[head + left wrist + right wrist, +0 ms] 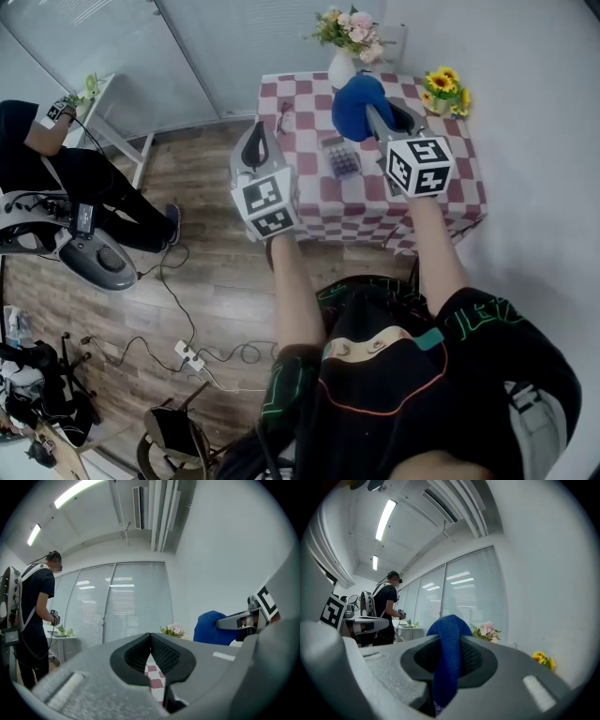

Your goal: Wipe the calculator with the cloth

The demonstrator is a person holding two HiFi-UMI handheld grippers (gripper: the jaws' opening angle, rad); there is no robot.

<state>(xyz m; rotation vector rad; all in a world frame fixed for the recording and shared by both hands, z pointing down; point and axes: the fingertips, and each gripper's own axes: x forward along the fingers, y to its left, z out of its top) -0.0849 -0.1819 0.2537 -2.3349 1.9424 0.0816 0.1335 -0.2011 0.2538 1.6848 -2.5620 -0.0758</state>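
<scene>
On the red-and-white checked table [309, 202], near its middle: calculator [344, 159], small, flat and rectangular, with rows of keys faintly showing, lying uncovered and touched by neither tool. Just behind it in the head view: cloth [354, 101], deep blue, soft and thick, bunched into a rounded lump held above the table. Right tool [375, 114]: clamped on a fold of the cloth, which fills the space between its dark ribbed pads and hangs below them. Left tool [259, 141]: pads met at the tips with nothing between them, held off the table's near-left edge. Other items: white vase of pink flowers [345, 56] at the far edge; small pot of yellow flowers [441, 89] at the far right corner. Step in hand, as judged: bringing the cloth down to the calculator; wiping not yet begun. Handling advice: lay the hanging fold flat on the keys, press lightly and stroke along the rows. The light casing will likely slide on the tablecloth, so the idle left tool could steady one end.
</scene>
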